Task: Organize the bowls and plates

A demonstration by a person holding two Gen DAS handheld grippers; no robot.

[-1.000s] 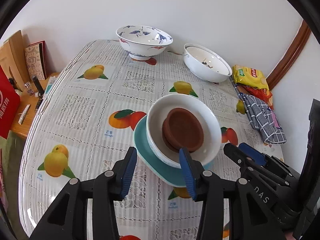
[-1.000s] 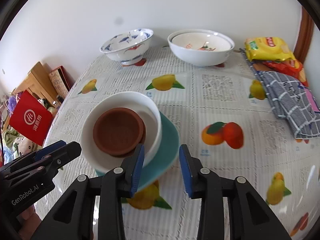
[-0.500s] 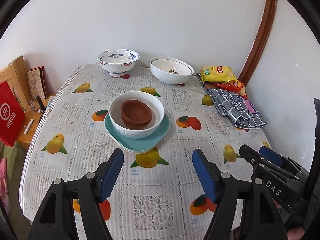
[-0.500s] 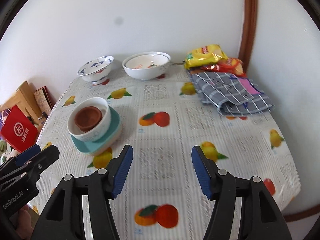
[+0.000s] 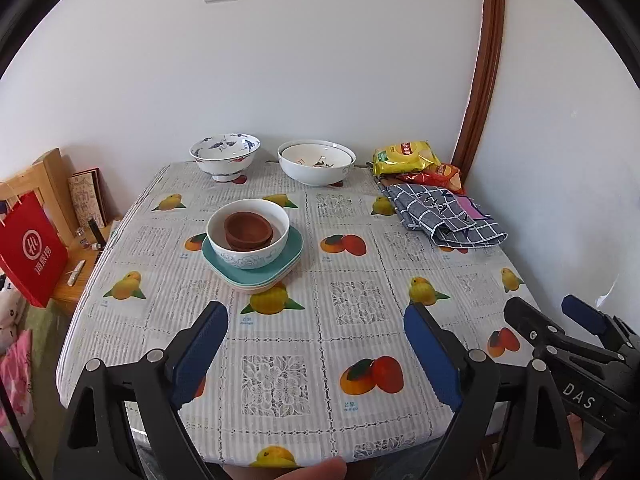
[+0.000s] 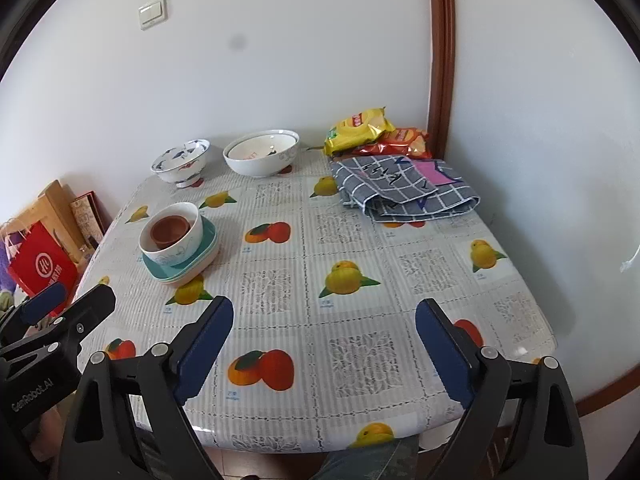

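Note:
A stack stands on the table's left middle: teal plates (image 5: 290, 254) (image 6: 208, 242) under a white bowl (image 5: 256, 256) (image 6: 188, 240) that holds brown saucers (image 5: 248, 230) (image 6: 170, 230). A blue-patterned bowl (image 5: 224, 156) (image 6: 180, 162) and nested white bowls (image 5: 316, 162) (image 6: 262, 154) stand at the back. My left gripper (image 5: 316, 338) and right gripper (image 6: 324, 332) are both wide open and empty, held over the table's near edge, well back from the stack.
Snack packets (image 5: 404, 156) (image 6: 360, 126) and a folded checked cloth (image 5: 444, 216) (image 6: 404, 188) lie at the back right. The fruit-print tablecloth (image 5: 360, 300) covers the table. A red bag (image 5: 30, 248) and a wooden stand are left of the table. Walls bound the back and right.
Both grippers let go of the stack, opened wide and pulled back toward the table's near edge. The stack now stands on the table.

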